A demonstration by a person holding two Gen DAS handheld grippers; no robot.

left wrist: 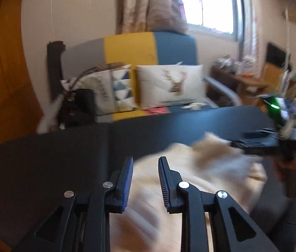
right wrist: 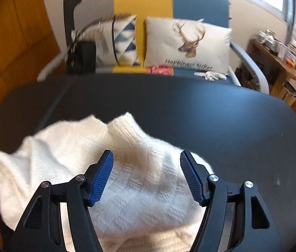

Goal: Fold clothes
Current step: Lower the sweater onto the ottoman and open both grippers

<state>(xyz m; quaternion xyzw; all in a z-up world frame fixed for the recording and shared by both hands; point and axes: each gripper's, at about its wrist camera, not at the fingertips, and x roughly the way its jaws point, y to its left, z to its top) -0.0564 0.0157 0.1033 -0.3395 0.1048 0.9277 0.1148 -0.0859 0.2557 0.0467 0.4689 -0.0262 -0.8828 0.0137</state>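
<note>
A cream-white knit sweater (right wrist: pixel 64 147) lies bunched on the dark table (right wrist: pixel 190 109), toward its near left part. My right gripper (right wrist: pixel 146 157) hangs just above the sweater with its blue pads wide apart and nothing pinched between them. In the left wrist view the sweater (left wrist: pixel 211 168) is motion-blurred. My left gripper (left wrist: pixel 144 161) stands over its near left edge with a narrow gap between the pads; only the cloth below shows through it. The person's hand (left wrist: pixel 291 168) with the right gripper's body comes in from the right edge of that view.
Behind the table's far edge stands a grey, yellow and blue sofa (right wrist: pixel 143 2) with a deer cushion (right wrist: pixel 188 44), a triangle-pattern cushion (right wrist: pixel 122 40), a black bag (right wrist: pixel 82 56), a pink cloth (right wrist: pixel 160 69) and a white glove (right wrist: pixel 210 76). A cluttered wooden shelf (right wrist: pixel 274 63) is at the right.
</note>
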